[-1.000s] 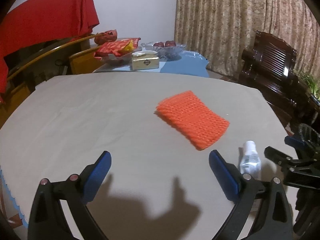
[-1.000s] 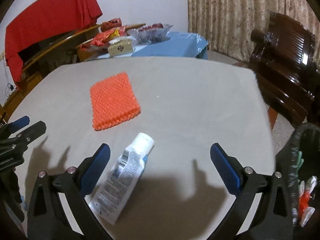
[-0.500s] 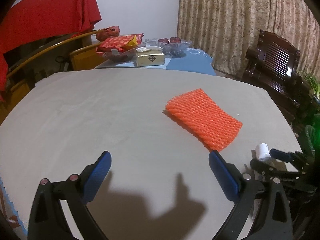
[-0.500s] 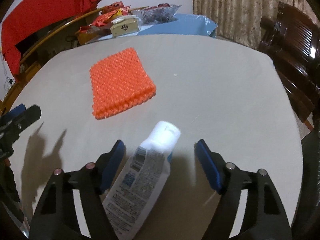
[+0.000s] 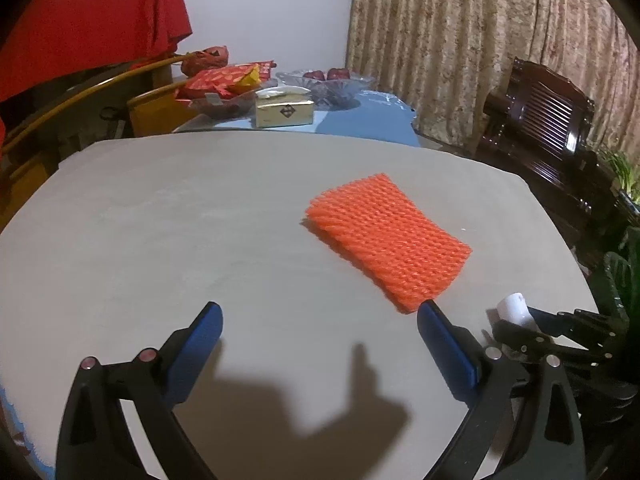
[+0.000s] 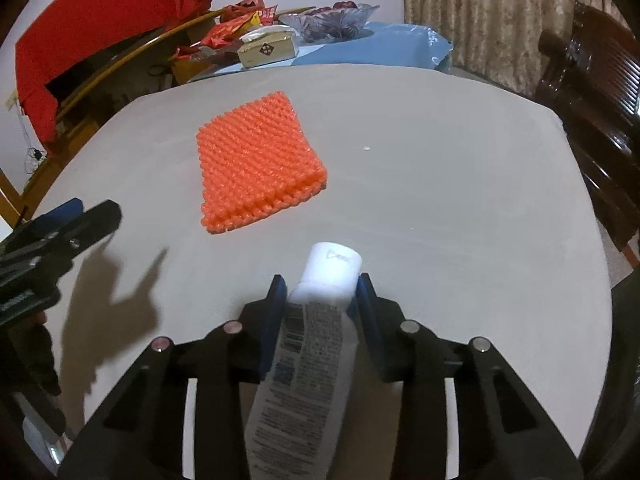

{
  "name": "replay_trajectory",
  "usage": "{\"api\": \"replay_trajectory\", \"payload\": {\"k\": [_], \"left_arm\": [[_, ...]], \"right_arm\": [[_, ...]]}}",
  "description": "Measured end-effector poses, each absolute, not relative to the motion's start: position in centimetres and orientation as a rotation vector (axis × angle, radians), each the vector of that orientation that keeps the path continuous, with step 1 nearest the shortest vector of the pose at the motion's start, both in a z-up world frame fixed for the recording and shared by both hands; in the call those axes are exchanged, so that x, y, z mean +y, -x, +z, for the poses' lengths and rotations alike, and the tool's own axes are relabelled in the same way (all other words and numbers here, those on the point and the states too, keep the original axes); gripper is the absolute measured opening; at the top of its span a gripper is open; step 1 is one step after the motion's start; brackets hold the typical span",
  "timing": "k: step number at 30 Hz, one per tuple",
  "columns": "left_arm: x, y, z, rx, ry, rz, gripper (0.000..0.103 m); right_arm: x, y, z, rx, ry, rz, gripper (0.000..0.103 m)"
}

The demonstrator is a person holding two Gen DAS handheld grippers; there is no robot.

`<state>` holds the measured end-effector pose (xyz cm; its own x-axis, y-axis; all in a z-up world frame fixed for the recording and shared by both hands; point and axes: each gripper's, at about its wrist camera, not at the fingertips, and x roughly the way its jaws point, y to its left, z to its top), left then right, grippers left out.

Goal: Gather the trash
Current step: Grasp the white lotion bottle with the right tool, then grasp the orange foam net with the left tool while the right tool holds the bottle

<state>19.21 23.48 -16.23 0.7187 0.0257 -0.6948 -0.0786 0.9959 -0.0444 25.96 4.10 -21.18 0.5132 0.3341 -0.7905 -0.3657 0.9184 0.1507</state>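
The right tool (image 6: 321, 296) is angled down at the tabletop (image 6: 440, 200); its jaws have just been closing and are pinched on the neck of a white tube (image 6: 308, 360), cap pointing forward. The left tool (image 5: 320, 344) is held low over the tabletop, spread wide, nothing between its jaws. An orange mesh pad (image 5: 386, 240) lies flat just beyond it.

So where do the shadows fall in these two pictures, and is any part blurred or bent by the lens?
Left wrist view: the left gripper throws a hard dark shadow on the grey table just ahead of it; the table edge bows, the corners go black. Right wrist view: a similar shadow lies at the left, the orange foam net is sharp, and the print on the white tube smears toward the bottom edge.
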Motion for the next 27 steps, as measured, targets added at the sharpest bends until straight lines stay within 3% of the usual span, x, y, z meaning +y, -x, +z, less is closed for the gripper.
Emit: {"api": "replay_trajectory", "payload": {"k": [13, 16, 18, 24, 27], "left_arm": [[19.2, -24.5, -18.0, 0.827, 0.075, -0.037, 0.089], [18.8, -25.7, -19.1, 0.872, 0.099, -0.062, 0.077], [18.7, -26.3, -19.7, 0.898, 0.127, -0.085, 0.054], [18.1, -26.4, -19.9, 0.888, 0.129, -0.09, 0.023], [17.8, -26.0, -19.3, 0.868, 0.123, -0.09, 0.018]], "right_arm": [[-0.1, -27.0, -19.3, 0.913, 0.008, 0.395, 0.033], [-0.7, -27.1, -19.2, 0.91, -0.002, 0.4, 0.033], [-0.8, -27.1, -19.1, 0.906, 0.004, 0.4, 0.033], [-1.4, -26.9, -18.7, 0.899, 0.002, 0.407, 0.033], [-1.7, -26.7, -18.4, 0.896, -0.006, 0.411, 0.033]]}}
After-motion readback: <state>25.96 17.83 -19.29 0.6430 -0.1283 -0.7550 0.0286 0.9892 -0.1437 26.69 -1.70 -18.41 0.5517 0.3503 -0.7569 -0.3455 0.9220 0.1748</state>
